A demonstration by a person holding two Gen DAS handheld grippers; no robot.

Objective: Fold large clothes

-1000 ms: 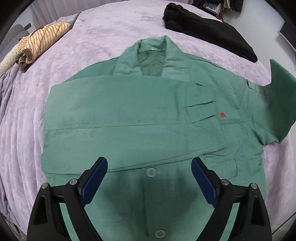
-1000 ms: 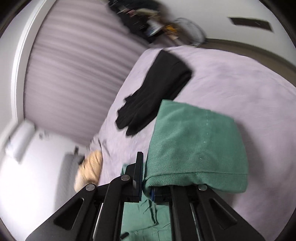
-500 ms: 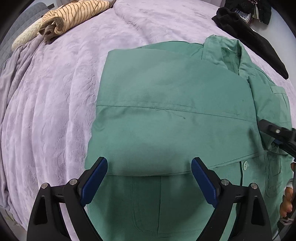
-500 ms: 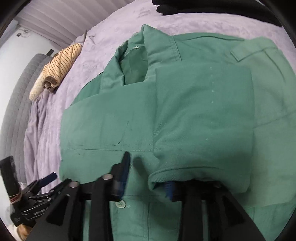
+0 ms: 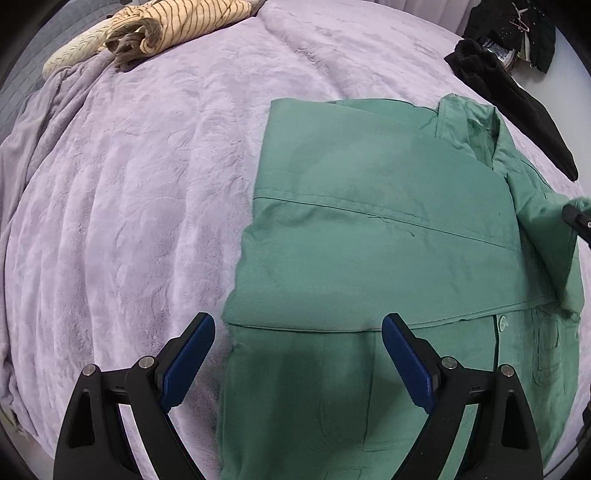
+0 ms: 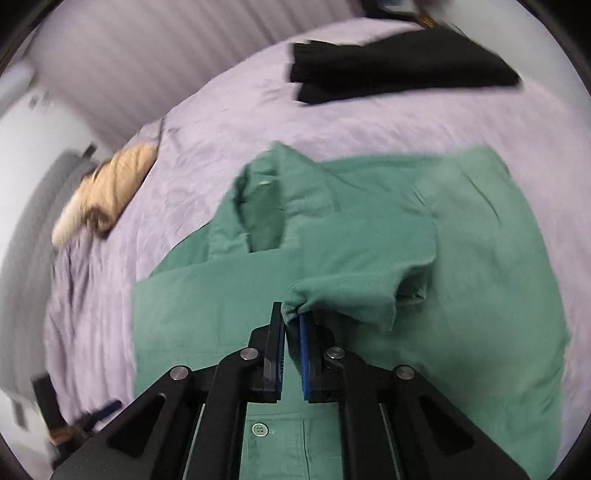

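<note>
Lilac plush bedspread [image 5: 140, 206] covers the bed and carries every garment in view. Green button-front shirt [image 5: 388, 229] lies flat on it, collar [image 6: 266, 195] toward the far edge, with one sleeve already folded across the chest as a broad flat panel. Left gripper [image 5: 299, 365] hangs above the near edge of that panel, its blue-padded jaws spread wide with nothing between them; one pad is over the bedspread, the other over the shirt front. Right gripper [image 6: 291, 332] has its jaws nearly together, and they have just been closing; they pinch the cuff end of the shirt's other sleeve [image 6: 354, 280], which is lifted slightly and drawn in over the chest. A pale green button [image 6: 259, 429] shows on the placket just below this gripper. Striped tan garment [image 5: 173, 26] lies bundled at the far left of the bed; a black garment [image 6: 391, 62] lies near the far right edge, well apart from the shirt.
</note>
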